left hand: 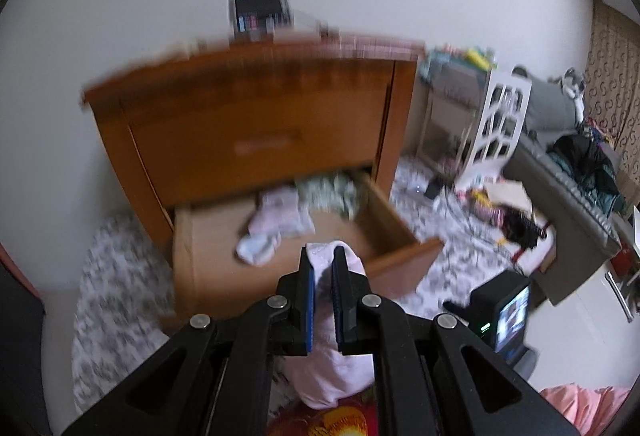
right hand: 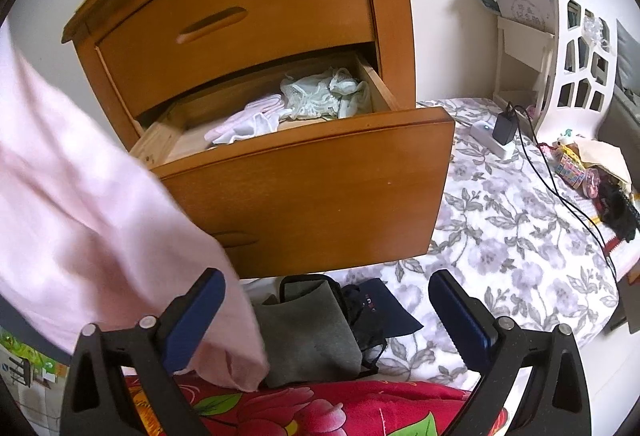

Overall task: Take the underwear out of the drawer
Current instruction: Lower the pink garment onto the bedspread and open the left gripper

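Observation:
A wooden chest has its lower drawer (left hand: 384, 232) (right hand: 304, 172) pulled out. Inside lie pale pink underwear (left hand: 280, 212) (right hand: 248, 120), a light blue piece (left hand: 256, 250) and mint lace underwear (left hand: 328, 192) (right hand: 324, 96). My left gripper (left hand: 323, 256) is shut on a pale pink garment (left hand: 336, 376), which drapes below the jaws, in front of the drawer. The same pink cloth (right hand: 92, 228) hangs across the left of the right wrist view. My right gripper (right hand: 326, 300) stands open and empty below the drawer front, over grey (right hand: 312, 336) and dark blue (right hand: 384, 308) folded clothes.
A floral grey-white rug (right hand: 512, 236) covers the floor, with a red flowered cloth (right hand: 320, 412) at the near edge. A charger and cable (right hand: 506, 128), a white lattice shelf (right hand: 580, 64), a sofa (left hand: 560, 188) and a small screen device (left hand: 508, 316) sit to the right.

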A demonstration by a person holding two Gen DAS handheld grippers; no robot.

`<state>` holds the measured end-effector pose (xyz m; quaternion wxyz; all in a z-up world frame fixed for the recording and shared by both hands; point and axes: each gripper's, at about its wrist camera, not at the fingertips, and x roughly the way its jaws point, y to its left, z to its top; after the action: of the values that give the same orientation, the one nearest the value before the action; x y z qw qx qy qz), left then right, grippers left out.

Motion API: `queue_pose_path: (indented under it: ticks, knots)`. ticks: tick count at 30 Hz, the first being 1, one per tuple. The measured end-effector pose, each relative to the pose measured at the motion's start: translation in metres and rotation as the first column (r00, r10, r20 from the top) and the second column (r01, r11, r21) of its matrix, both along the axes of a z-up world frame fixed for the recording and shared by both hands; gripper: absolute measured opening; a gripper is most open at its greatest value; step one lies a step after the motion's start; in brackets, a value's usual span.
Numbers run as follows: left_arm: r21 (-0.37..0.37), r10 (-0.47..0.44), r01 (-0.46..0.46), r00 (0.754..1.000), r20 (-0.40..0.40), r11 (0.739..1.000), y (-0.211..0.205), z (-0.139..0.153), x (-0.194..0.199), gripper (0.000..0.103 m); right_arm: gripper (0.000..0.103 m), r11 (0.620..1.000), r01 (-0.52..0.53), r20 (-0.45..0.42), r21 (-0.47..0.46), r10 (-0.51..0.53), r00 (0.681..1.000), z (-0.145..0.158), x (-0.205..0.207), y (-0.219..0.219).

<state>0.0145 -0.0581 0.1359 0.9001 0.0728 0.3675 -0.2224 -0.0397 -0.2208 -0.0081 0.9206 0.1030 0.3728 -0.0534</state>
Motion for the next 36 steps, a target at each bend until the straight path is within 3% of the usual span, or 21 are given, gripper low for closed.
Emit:
queue_pose_path:
  ticks: [6, 12, 19, 23, 29, 31, 33, 35, 36]
  knots:
    - [0.026, 0.031, -0.028, 0.99, -0.14, 0.999, -0.011, -0.068, 0.023, 0.008, 0.103, 1.0, -0.002, 0.002, 0.006, 0.002, 1.0, 0.002, -0.002, 0.0]
    - [0.029, 0.037, -0.031, 0.971, -0.234, 0.999, -0.022, -0.114, 0.035, 0.008, 0.103, 1.0, 0.006, 0.008, 0.015, -0.006, 1.0, 0.005, -0.005, -0.004]
    - [-0.027, 0.011, -0.017, 0.979, -0.205, 0.999, -0.036, -0.11, 0.044, 0.008, 0.103, 0.999, 0.029, 0.004, 0.018, -0.029, 1.0, 0.005, -0.007, -0.011]
    - [-0.067, -0.028, 0.013, 0.972, -0.234, 0.998, -0.045, -0.121, 0.045, 0.008, 0.103, 0.999, 0.036, 0.001, 0.012, -0.036, 0.999, 0.005, -0.008, -0.011]
    - [-0.061, -0.047, 0.031, 0.961, -0.274, 0.998, -0.053, -0.132, 0.054, 0.008, 0.103, 0.999, 0.051, -0.003, -0.003, -0.051, 0.999, 0.006, -0.01, -0.013]
    - [-0.042, -0.043, 0.032, 0.958, -0.284, 0.999, -0.054, -0.135, 0.054, 0.016, 0.103, 0.999, 0.052, -0.005, -0.008, -0.052, 0.999, 0.006, -0.01, -0.012]
    - [-0.037, -0.037, 0.027, 0.954, -0.298, 0.999, -0.051, -0.141, 0.052, 0.046, 0.103, 0.999, 0.052, -0.005, -0.011, -0.052, 0.999, 0.006, -0.01, -0.011]
    - [-0.027, -0.014, 0.006, 0.953, -0.304, 1.0, -0.047, -0.146, 0.049, 0.058, 0.103, 0.999, 0.051, -0.008, -0.015, -0.052, 0.999, 0.005, -0.01, -0.011]
    - [-0.015, 0.005, -0.01, 0.953, -0.304, 1.0, -0.043, -0.149, 0.048, 0.058, 0.103, 0.999, 0.051, -0.011, -0.016, -0.051, 0.999, 0.005, -0.009, -0.011]
